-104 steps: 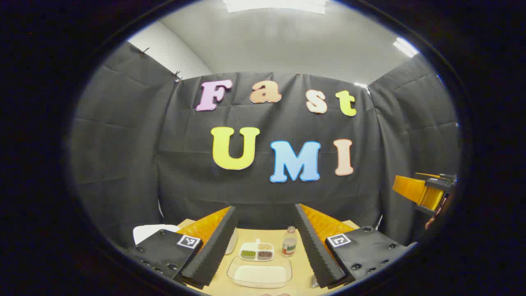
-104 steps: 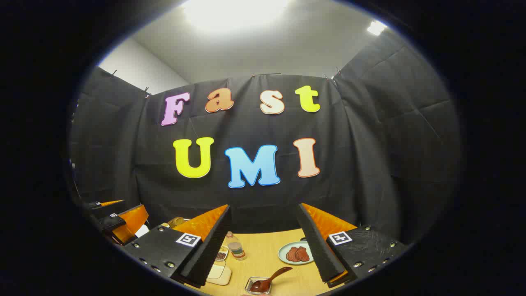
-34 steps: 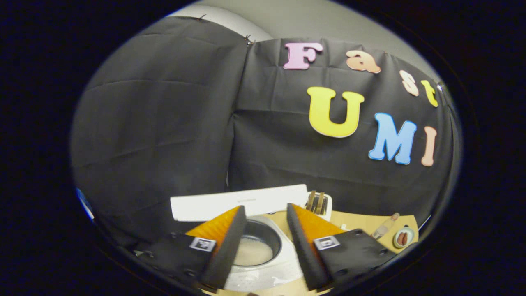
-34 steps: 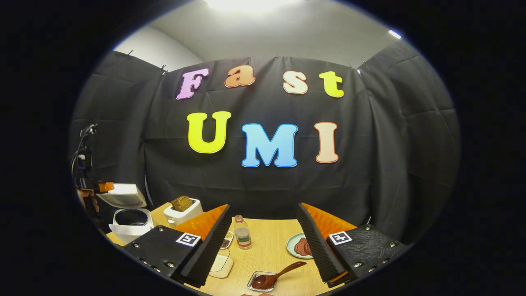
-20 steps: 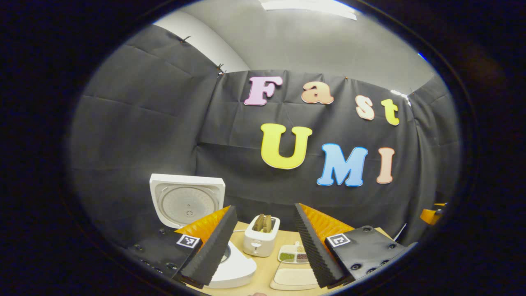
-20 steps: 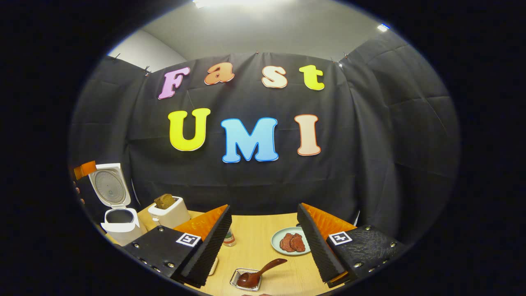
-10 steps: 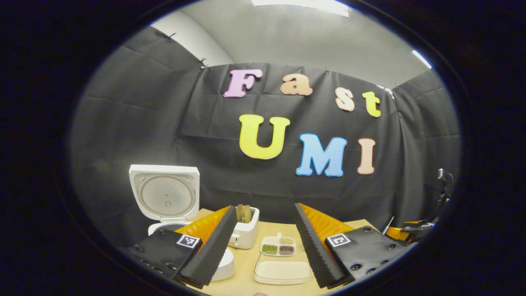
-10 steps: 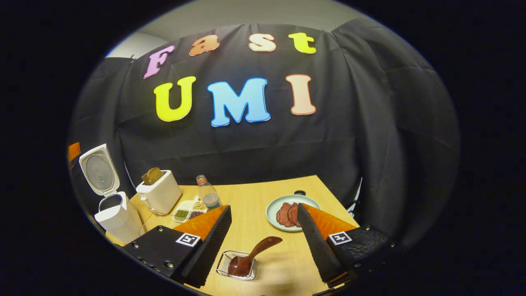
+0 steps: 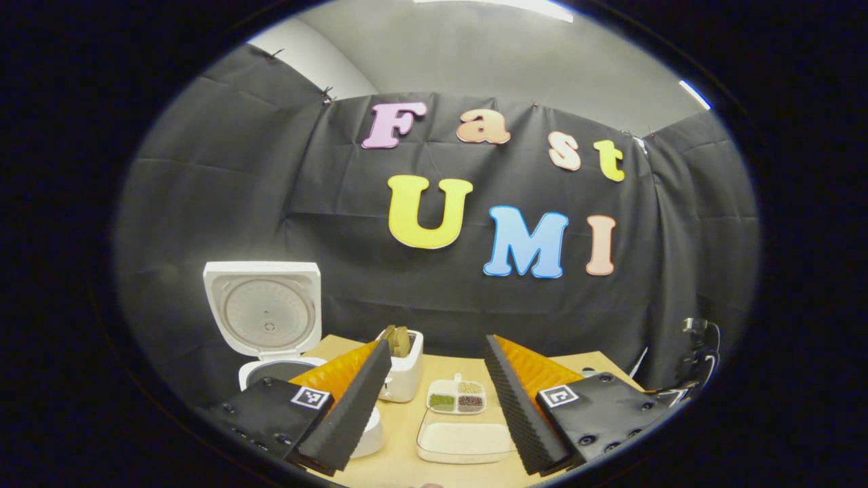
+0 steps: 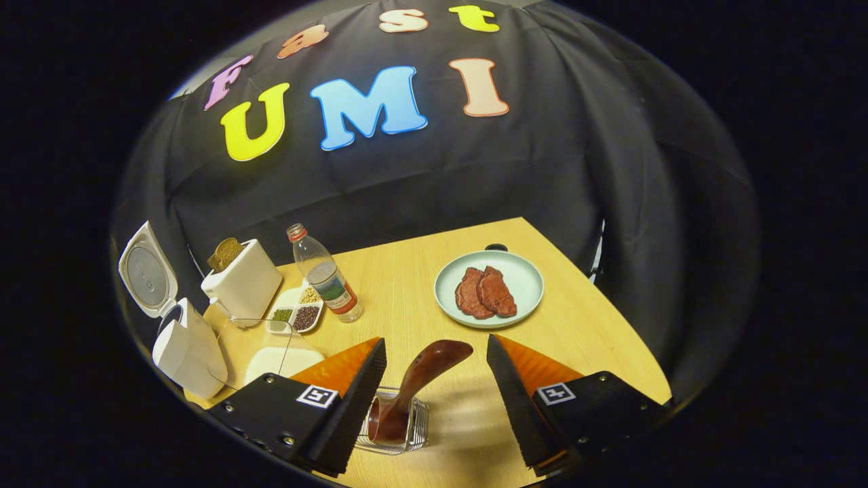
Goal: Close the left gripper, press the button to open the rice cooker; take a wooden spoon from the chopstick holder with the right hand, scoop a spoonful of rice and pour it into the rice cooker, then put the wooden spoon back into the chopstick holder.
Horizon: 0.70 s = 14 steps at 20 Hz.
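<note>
Table (image 10: 407, 278) nearer; wooden spoon (image 10: 417, 379) closer

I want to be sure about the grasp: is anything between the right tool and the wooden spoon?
Nothing visible. The right tool is open, and the wooden spoon leans in the chopstick holder with its handle between the fingers, untouched.

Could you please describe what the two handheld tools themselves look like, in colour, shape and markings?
Both look alike. The left tool and the right tool each have two wedge-shaped fingers that narrow to a tip, faced inside with black ribbed foam and backed in orange. Each finger sits on a black plate with round screws and carries a small square black-and-white marker.
</note>
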Motion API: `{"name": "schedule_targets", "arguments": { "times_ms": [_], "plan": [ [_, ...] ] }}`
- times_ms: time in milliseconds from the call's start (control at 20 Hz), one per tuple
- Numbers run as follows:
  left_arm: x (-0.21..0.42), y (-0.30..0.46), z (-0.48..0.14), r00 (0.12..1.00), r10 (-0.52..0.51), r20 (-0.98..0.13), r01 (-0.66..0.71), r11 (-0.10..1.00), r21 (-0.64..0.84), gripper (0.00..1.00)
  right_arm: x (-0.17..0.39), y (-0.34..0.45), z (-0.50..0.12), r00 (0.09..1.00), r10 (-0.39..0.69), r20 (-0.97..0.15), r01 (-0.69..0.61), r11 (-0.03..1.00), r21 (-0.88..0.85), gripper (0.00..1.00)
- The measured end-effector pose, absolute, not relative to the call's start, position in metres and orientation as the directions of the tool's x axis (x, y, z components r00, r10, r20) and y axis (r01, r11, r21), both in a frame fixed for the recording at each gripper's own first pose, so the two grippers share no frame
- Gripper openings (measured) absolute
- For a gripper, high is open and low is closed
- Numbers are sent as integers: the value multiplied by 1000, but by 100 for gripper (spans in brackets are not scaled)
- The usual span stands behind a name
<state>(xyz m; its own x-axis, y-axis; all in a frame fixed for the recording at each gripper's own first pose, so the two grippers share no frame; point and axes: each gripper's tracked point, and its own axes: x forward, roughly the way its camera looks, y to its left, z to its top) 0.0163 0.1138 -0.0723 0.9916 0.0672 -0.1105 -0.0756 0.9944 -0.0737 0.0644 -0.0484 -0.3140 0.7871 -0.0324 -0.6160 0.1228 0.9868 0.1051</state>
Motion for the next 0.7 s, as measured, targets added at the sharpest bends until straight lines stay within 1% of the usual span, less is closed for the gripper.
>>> {"name": "schedule_targets", "arguments": {
  "times_ms": [50, 150, 200, 250, 400, 450, 500, 550, 650, 700],
  "plan": [
    [17, 114, -73, 991, 69, -115, -78, 994, -74, 96, 69, -46, -324, 778, -16, -629, 129, 983, 134, 91],
    [18, 116, -75, 990, 73, -121, -82, 994, -76, 96, 65, -45, -327, 768, 7, -641, 141, 974, 179, 84],
    [19, 116, -78, 990, 73, -124, -83, 994, -75, 96, 69, -43, -335, 763, 15, -646, 146, 970, 195, 83],
    [20, 117, -77, 989, 76, -125, -85, 994, -71, 96, 73, -42, -336, 760, 32, -649, 144, 965, 218, 72],
    [20, 118, -77, 990, 76, -117, -84, 994, -69, 96, 72, -35, -328, 769, 68, -635, 119, 961, 248, 49],
    [20, 118, -76, 990, 76, -115, -85, 994, -68, 96, 69, -31, -327, 770, 88, -632, 90, 966, 244, 46],
    [22, 117, -76, 991, 77, -113, -85, 994, -67, 96, 67, -28, -331, 767, 97, -634, 64, 972, 226, 46],
    [22, 118, -76, 991, 78, -113, -86, 994, -65, 96, 57, -27, -310, 776, 107, -622, 72, 964, 255, 37],
    [20, 119, -77, 990, 79, -114, -87, 994, -63, 96, 68, -19, -321, 784, 132, -606, 76, 949, 305, 18],
    [21, 119, -78, 990, 78, -115, -86, 994, -66, 96, 67, -18, -322, 793, 115, -598, 92, 948, 305, 17]
  ]
}}
